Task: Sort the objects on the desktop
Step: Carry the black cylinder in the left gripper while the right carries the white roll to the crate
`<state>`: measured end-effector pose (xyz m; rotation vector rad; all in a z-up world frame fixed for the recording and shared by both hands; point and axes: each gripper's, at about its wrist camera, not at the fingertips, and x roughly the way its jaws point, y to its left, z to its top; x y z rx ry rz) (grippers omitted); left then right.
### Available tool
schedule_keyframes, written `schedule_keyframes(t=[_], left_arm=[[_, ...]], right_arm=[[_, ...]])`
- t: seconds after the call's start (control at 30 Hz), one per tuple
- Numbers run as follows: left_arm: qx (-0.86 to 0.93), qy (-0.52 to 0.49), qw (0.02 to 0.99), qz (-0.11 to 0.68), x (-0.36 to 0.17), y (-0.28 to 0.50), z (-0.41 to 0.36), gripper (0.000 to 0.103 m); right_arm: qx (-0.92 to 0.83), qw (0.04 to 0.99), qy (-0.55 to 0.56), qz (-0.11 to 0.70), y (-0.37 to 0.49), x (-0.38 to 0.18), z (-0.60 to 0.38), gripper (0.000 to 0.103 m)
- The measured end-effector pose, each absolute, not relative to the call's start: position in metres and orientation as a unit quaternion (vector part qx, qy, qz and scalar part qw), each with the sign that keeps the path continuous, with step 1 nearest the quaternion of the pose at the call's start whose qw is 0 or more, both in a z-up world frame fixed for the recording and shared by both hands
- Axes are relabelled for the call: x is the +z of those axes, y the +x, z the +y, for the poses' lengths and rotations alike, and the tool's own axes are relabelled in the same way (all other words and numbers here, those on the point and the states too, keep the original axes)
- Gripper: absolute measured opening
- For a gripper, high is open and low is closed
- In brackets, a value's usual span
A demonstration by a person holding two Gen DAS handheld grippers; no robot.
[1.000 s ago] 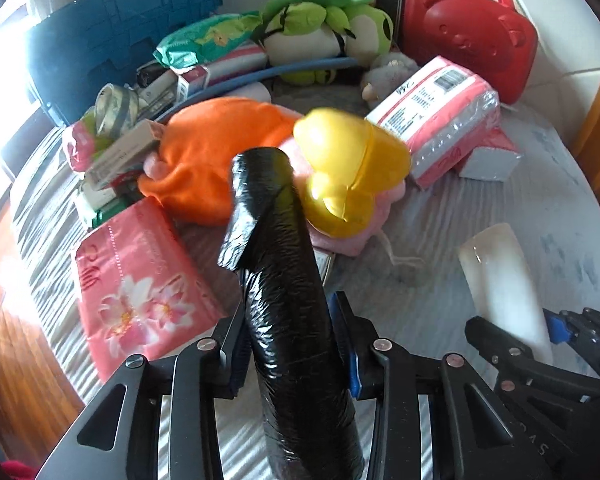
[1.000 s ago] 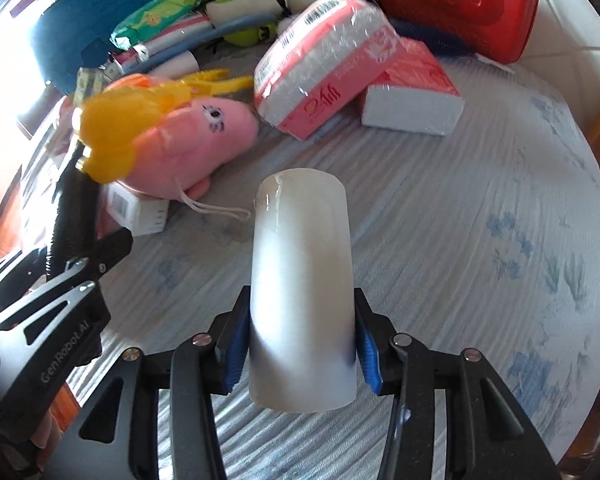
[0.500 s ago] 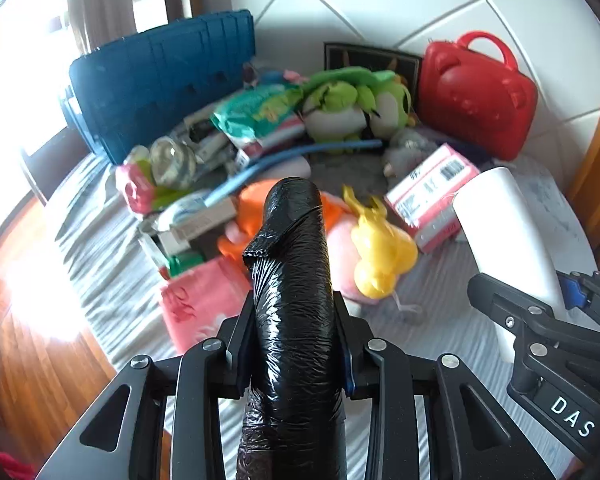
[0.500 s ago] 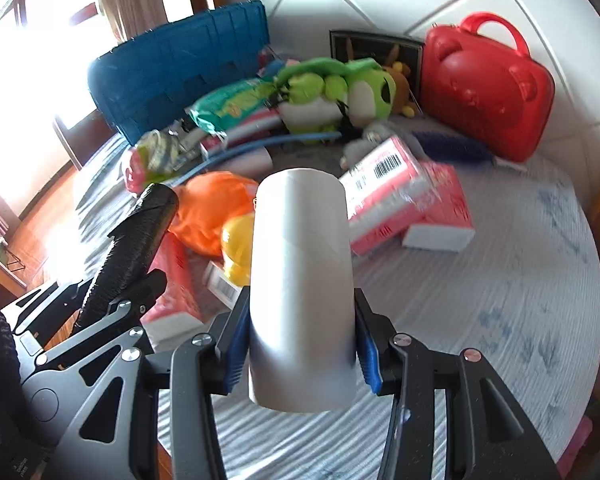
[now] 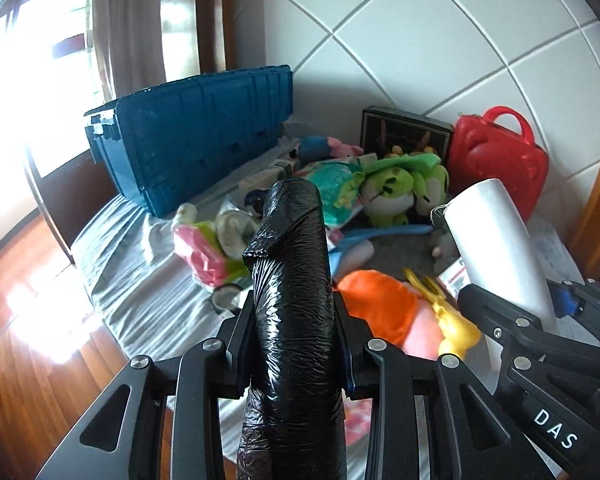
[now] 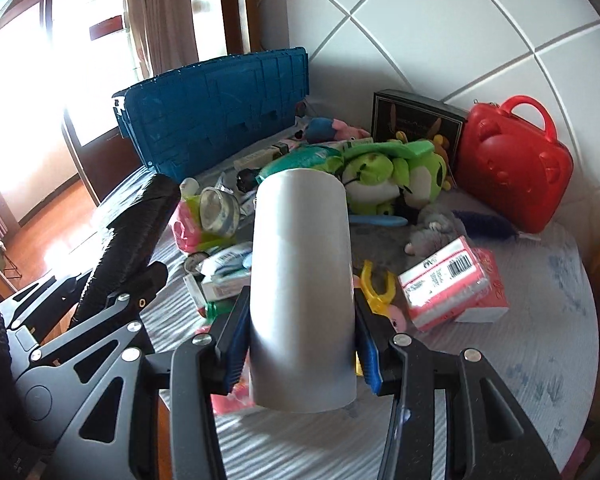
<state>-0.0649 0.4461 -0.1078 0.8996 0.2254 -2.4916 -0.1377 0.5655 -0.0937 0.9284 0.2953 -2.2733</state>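
- Left gripper (image 5: pixel 292 344): jaws clamped on glossy, wrinkled black plastic-wrapped roll (image 5: pixel 296 300), held upright.
- Right gripper (image 6: pixel 302 340): blue-padded jaws clamped on smooth white cylindrical roll (image 6: pixel 302 280), above the cluttered table.

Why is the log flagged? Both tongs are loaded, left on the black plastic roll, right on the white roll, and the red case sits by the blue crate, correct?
One error: the red case is not by the blue crate. It stands at the far right against the tiled wall, with the green plush and clutter between them, as the right wrist view shows. The rest holds: left tongs grip the black plastic roll, right tongs the white roll.
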Motion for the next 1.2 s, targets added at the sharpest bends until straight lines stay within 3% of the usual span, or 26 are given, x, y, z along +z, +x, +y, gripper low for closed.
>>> schedule_keyframes(t=[0.53,1.2], left_arm=[[-0.925,0.298,0.225,0.077,-0.062,-0.027,0.25,0.032],[-0.92,0.219,0.321,0.06,0.011,-0.113,0.034,0.032]], right_arm=[[-0.883,0.319,0.322,0.121,-0.101,-0.052,0.371,0.046],[-0.875,0.414,0.227,0.106,-0.197,0.022,0.14,0.046]])
